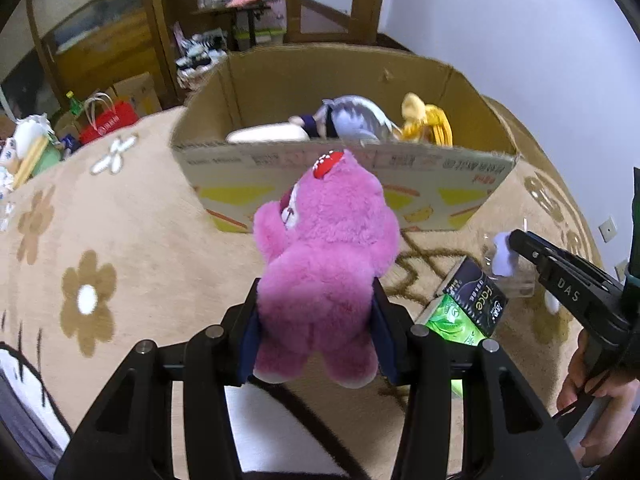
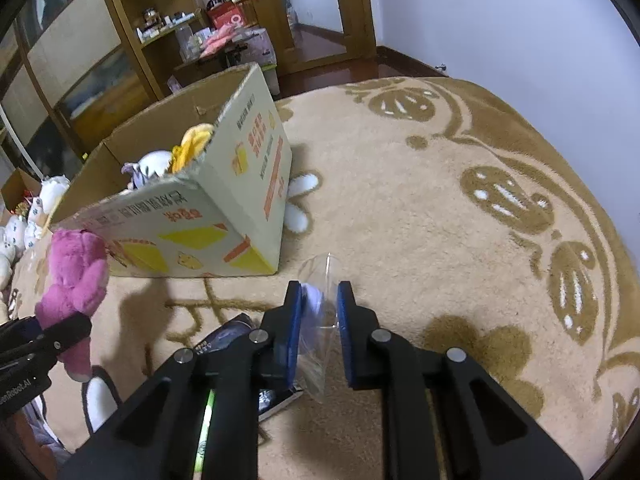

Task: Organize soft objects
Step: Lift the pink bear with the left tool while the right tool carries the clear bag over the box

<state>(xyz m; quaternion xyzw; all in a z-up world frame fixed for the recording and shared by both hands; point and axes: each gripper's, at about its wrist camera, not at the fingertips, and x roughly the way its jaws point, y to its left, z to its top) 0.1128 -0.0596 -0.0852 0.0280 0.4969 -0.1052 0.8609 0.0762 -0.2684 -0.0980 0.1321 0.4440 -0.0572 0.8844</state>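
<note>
My left gripper point(image 1: 318, 300) is shut on a pink plush bear point(image 1: 324, 248) and holds it above the carpet, just in front of an open cardboard box point(image 1: 344, 168). The box holds a grey-purple plush point(image 1: 352, 118), a yellow plush point(image 1: 424, 120) and a cream one point(image 1: 266, 134). The bear also shows in the right wrist view point(image 2: 76, 276). My right gripper point(image 2: 318, 312) holds a clear plastic bag with a small white soft item point(image 2: 314, 304) between its blue pads; the jaws stand partly apart around it.
A black tissue pack point(image 1: 476, 298) and a green one point(image 1: 452, 320) lie on the beige flowered carpet point(image 2: 440, 220). White plush toys point(image 2: 24, 216) sit at the far left. Wooden shelves point(image 1: 168, 20) and bags stand beyond the carpet.
</note>
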